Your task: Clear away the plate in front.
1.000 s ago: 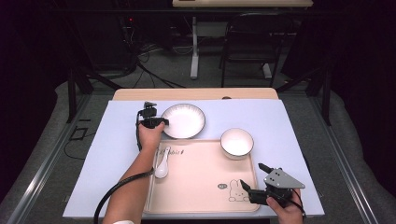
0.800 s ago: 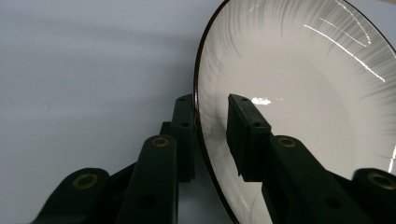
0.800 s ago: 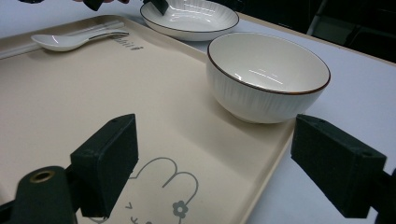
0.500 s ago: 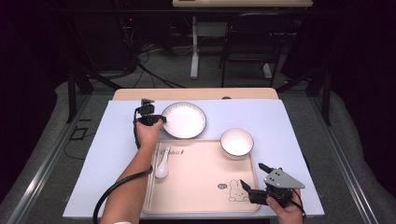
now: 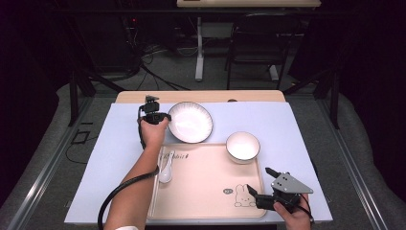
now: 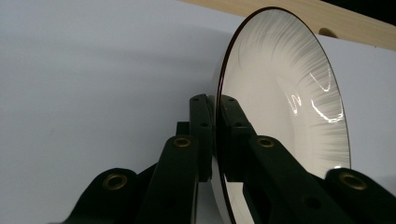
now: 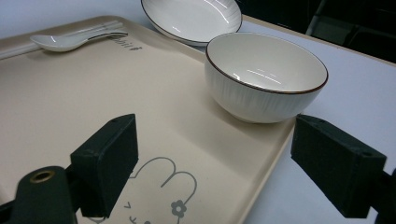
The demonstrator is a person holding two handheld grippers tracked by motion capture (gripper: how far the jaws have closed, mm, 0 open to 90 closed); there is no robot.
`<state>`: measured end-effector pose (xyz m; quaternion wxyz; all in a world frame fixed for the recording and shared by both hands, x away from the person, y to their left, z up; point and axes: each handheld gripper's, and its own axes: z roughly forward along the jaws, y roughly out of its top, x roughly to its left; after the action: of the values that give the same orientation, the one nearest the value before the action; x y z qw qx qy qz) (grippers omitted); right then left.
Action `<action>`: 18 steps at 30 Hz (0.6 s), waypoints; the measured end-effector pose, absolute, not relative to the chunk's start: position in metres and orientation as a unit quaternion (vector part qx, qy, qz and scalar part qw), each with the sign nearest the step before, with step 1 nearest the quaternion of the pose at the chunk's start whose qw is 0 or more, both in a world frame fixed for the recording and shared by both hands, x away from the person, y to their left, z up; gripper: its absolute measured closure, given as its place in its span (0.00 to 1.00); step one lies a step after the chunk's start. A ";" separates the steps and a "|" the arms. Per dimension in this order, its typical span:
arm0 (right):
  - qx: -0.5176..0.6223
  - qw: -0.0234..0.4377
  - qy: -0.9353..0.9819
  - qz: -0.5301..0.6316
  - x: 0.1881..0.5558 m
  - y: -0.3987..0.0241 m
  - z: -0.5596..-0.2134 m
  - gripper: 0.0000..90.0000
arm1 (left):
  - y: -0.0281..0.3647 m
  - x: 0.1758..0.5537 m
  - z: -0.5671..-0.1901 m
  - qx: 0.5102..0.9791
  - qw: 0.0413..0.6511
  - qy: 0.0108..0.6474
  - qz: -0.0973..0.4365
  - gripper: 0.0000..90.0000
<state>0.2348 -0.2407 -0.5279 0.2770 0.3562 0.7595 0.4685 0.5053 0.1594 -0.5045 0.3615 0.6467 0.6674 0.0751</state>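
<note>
Left gripper point(image 6: 215, 135) clamps the rim of the plate point(image 6: 289, 93).

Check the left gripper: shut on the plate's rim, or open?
Shut. In the left gripper view the left gripper, whose jaws have just been closing, presses both pads on the rim of the white plate.

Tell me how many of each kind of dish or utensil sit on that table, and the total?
Plate: 1, its rim clamped in the left hand-held gripper
Bowl: 1
Spoon: 1
Tray: 1
Total: 4
</note>
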 end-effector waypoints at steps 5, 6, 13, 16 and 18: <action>0.356 0.277 0.760 0.469 0.235 -0.241 -0.528 0.16 | 0.159 0.508 -0.502 0.639 0.363 0.675 0.063 0.95; 0.356 0.277 0.760 0.468 0.235 -0.241 -0.528 0.16 | 0.159 0.509 -0.501 0.639 0.364 0.675 0.060 0.94; 0.357 0.277 0.759 0.469 0.235 -0.241 -0.528 0.16 | 0.161 0.512 -0.497 0.631 0.366 0.682 0.048 0.94; 0.357 0.277 0.759 0.469 0.235 -0.241 -0.528 0.16 | 0.162 0.512 -0.494 0.632 0.364 0.683 0.049 0.93; 0.356 0.276 0.760 0.468 0.235 -0.241 -0.528 0.16 | 0.163 0.513 -0.493 0.631 0.363 0.683 0.051 0.93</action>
<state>0.2348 -0.2412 -0.5278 0.2763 0.3562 0.7599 0.4683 0.5125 0.1625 -0.4927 0.3635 0.6311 0.6834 0.0506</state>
